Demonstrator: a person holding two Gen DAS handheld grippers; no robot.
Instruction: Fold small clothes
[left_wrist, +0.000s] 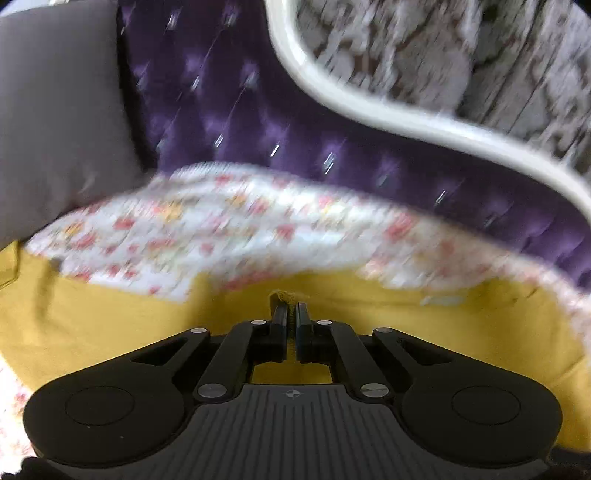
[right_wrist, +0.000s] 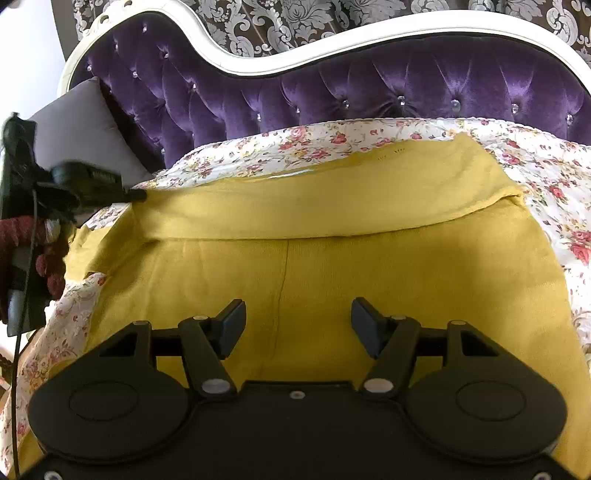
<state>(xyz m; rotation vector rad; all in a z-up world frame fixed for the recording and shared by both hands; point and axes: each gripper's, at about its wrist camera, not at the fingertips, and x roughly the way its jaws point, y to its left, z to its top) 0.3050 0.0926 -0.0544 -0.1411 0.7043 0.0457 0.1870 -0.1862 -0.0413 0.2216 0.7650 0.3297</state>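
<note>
A mustard-yellow knitted garment (right_wrist: 332, 266) lies spread across a floral bedspread (right_wrist: 546, 177), in front of the purple tufted headboard (right_wrist: 332, 92) of an ornate bed. The garment's edge nearest the headboard is folded back on itself, forming a band that runs from side to side, with a seam line running from that fold down toward the near side.

The left gripper (left_wrist: 291, 308), pictured from its own blurred wrist view, has its two fingers pressed together with a small tuft of the yellow knit pinched between the tips; the cloth rises in a little peak there. Seen from the right wrist view, the same left gripper (right_wrist: 138, 194) reaches in at the corner of the folded band farthest from the floral bedspread's rose-covered side, close to a grey pillow (right_wrist: 81, 125) that leans against the headboard. A dark red sleeve (right_wrist: 48, 258) of the person shows behind that tool.

The right gripper (right_wrist: 297, 325) hangs above the near half of the garment, away from the headboard, its jaws standing wide apart with nothing between them; the yellow knit shows plainly through the gap.

A white curved frame (right_wrist: 295, 55) tops the headboard, and patterned damask wallpaper (right_wrist: 295, 18) rises behind it.
</note>
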